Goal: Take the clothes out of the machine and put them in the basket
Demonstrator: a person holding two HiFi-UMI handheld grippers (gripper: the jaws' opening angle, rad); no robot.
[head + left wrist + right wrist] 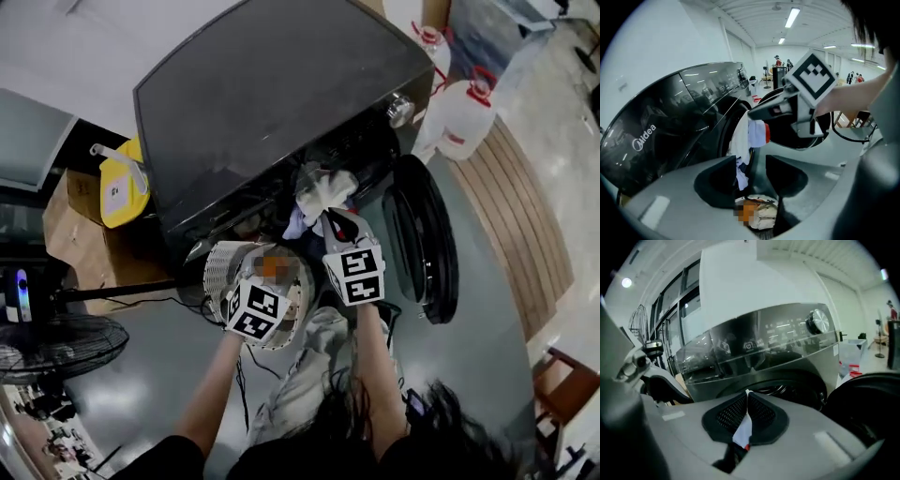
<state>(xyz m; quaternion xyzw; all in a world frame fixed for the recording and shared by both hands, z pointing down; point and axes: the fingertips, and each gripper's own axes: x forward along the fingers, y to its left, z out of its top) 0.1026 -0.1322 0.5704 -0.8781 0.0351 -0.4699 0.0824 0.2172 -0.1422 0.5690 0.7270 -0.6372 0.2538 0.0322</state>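
The dark grey washing machine (262,103) stands with its round door (427,239) swung open to the right. A bundle of white and blue clothes (319,192) hangs from its opening. My right gripper (746,397) is shut on a white cloth with a red edge (743,432), lifted in front of the opening. In the left gripper view that cloth (751,133) dangles from the right gripper's tip. My left gripper (751,166) is open with nothing between its pads, above the white basket (220,267). Light-coloured clothes (764,213) lie in the basket.
Two water jugs (464,117) stand right of the machine beside a wooden platform (525,225). A cardboard box (80,230) and a yellow container (122,183) sit at the machine's left. A floor fan (56,342) is further left. Cables run over the grey floor.
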